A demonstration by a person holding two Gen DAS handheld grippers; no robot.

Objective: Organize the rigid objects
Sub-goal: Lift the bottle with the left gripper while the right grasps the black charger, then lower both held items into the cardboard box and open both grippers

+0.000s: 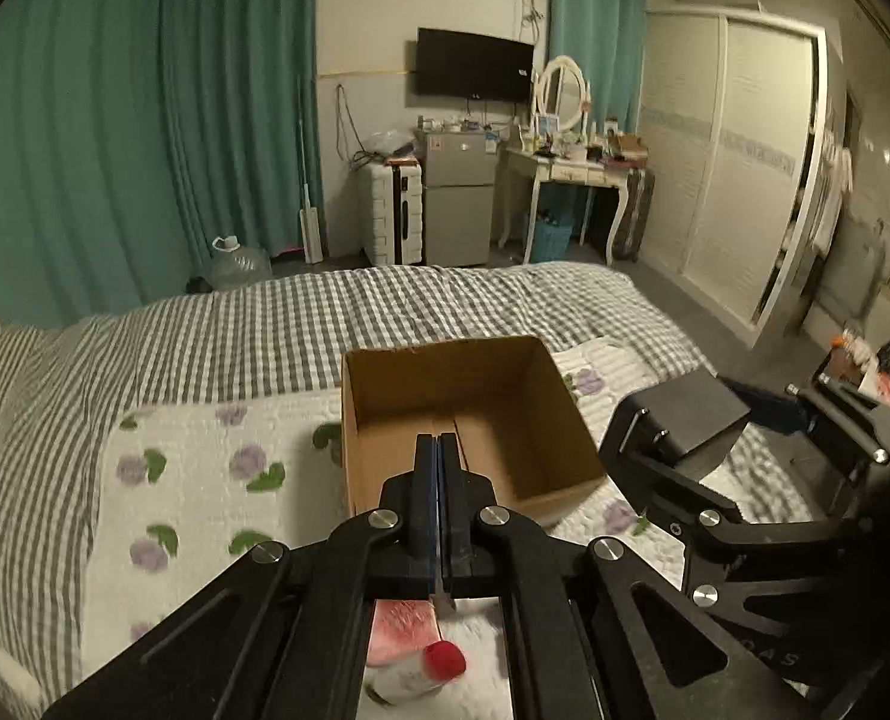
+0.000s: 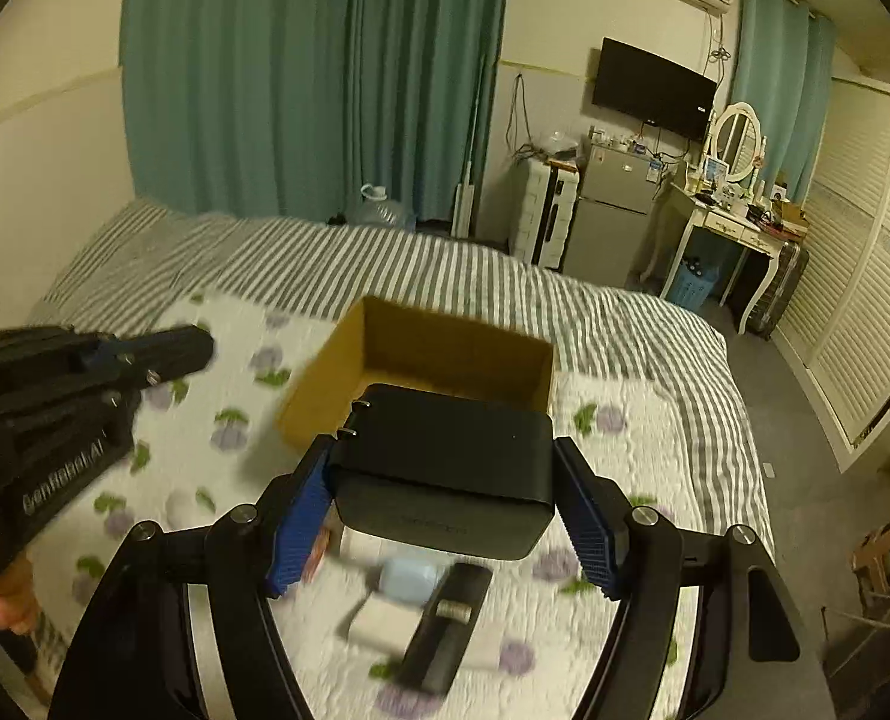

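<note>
An open cardboard box [image 1: 445,375] stands on the bed with nothing visible inside it. My left gripper [image 1: 437,468] hovers over its near edge, shut, with nothing seen between its blue pads. My right gripper [image 2: 445,510] is shut on a black rectangular adapter [image 2: 445,468] with two metal prongs, held in the air just short of the cardboard box [image 2: 457,360]. In the left wrist view that black adapter [image 1: 694,420] hangs at the box's right side. In the right wrist view the left gripper [image 2: 169,354] shows at the left, with a hand [image 2: 1,600] below it.
On the flowered white quilt [image 2: 625,432] below lie a black remote [image 2: 445,624], a white flat box [image 2: 379,618] and a light blue item [image 2: 409,579]. A white bottle with a red cap [image 1: 442,660] lies under the left gripper. Striped bedding and room furniture are beyond.
</note>
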